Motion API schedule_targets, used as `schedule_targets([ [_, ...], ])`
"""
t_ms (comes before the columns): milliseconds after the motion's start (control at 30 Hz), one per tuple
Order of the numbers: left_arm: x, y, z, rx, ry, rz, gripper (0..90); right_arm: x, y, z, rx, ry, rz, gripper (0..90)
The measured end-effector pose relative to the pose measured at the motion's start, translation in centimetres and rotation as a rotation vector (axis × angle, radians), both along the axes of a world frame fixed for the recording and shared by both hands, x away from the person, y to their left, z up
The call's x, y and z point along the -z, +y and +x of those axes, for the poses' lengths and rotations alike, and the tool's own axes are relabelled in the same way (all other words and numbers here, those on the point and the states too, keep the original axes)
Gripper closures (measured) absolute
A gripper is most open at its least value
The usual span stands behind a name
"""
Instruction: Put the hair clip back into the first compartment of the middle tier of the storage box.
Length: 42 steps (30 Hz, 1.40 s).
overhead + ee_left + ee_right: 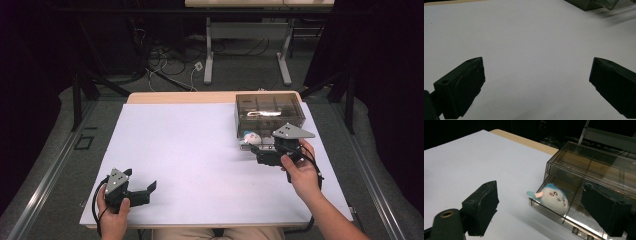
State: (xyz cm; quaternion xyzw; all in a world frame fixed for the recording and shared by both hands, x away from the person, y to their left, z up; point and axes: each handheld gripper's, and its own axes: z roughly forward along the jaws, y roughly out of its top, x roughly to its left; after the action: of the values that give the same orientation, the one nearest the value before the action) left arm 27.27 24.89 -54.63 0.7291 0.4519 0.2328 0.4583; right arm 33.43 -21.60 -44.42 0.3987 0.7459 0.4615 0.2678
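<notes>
A smoky clear drawer box (270, 111) stands at the table's far right, its lower drawer (554, 213) pulled out toward me. A white plush toy with a blue top (554, 197) lies inside that drawer, also seen as a pale blob (251, 137) in the high view. My right gripper (256, 152) sits just in front of the drawer, open (540, 190), with its jaws either side of the toy but short of it. At the near left of the table my left gripper (140, 179) rests open (537, 61), nothing between its jaws.
A white sheet covers the table (190, 145), with a wooden strip along the far edge. A corner of the box (596, 3) shows at the top right of the left gripper view. Table legs and cables lie on the floor beyond.
</notes>
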Motion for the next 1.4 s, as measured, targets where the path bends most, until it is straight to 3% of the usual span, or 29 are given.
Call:
schedule_targets([
  [300, 0.0, -0.1, 0.0, 0.003, -0.001, 0.002, 0.3, 0.8, -0.4, -1.7, -0.014, -0.032, 0.026, 14.5],
  [567, 0.0, 0.0, 0.0, 0.005, -0.003, 0.009, 0.3, 2.2, -1.5, -2.7, 0.011, -0.048, 0.055, 12.9],
  [867, 0.0, -0.1, 0.0, 0.004, -0.001, 0.004, 0.3, 3.6, -2.9, -3.2, 0.041, -0.044, 0.084, 12.9],
  [1267, 0.0, -0.1, 0.0, 0.005, -0.002, 0.007, 0.3, 6.6, -5.0, -3.8, 0.112, -0.022, 0.124, 13.0],
  [1400, 0.0, -0.1, 0.0, 0.004, -0.001, 0.005, 0.3, 7.3, -5.4, -3.8, 0.12, -0.016, 0.106, 13.0],
])
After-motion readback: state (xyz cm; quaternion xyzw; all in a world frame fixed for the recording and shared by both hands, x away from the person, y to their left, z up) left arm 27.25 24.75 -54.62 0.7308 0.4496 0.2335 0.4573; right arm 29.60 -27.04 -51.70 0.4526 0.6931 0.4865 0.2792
